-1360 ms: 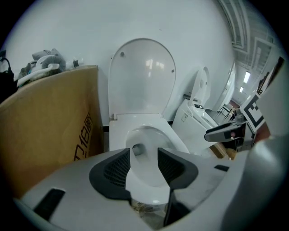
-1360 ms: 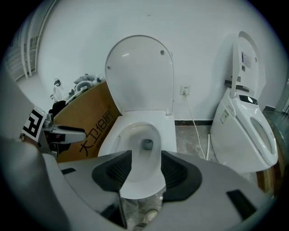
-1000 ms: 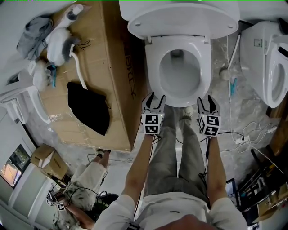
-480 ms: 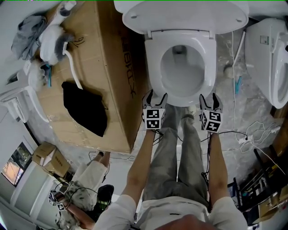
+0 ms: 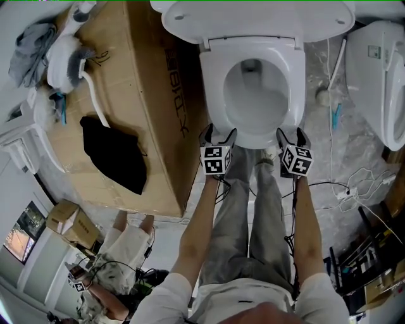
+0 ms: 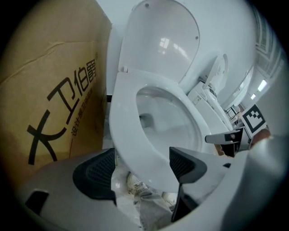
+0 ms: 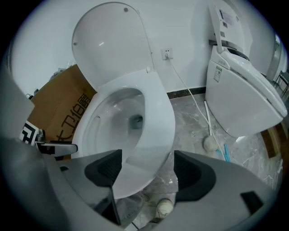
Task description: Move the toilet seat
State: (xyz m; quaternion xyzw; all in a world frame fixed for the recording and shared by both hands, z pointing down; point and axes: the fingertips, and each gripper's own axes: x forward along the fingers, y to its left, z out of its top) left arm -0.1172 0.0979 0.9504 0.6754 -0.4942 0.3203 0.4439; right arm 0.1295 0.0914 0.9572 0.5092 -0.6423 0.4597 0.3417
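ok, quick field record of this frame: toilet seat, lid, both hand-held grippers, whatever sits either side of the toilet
toilet seat: down, flat on the bowl
lid: raised, leaning back
left hand-held gripper: at the seat's front left edge, jaws opening, seat rim between the pads, pads not pressing
right hand-held gripper: at the seat's front right edge, jaws opening, seat rim between the pads, pads not pressing
person's left of toilet: cardboard box, black cloth on top
person's right of toilet: second toilet

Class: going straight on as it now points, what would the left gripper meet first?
Probably the toilet seat: the left gripper, its jaws opening, points at the seat's front rim, which shows between them. Depth is unclear.
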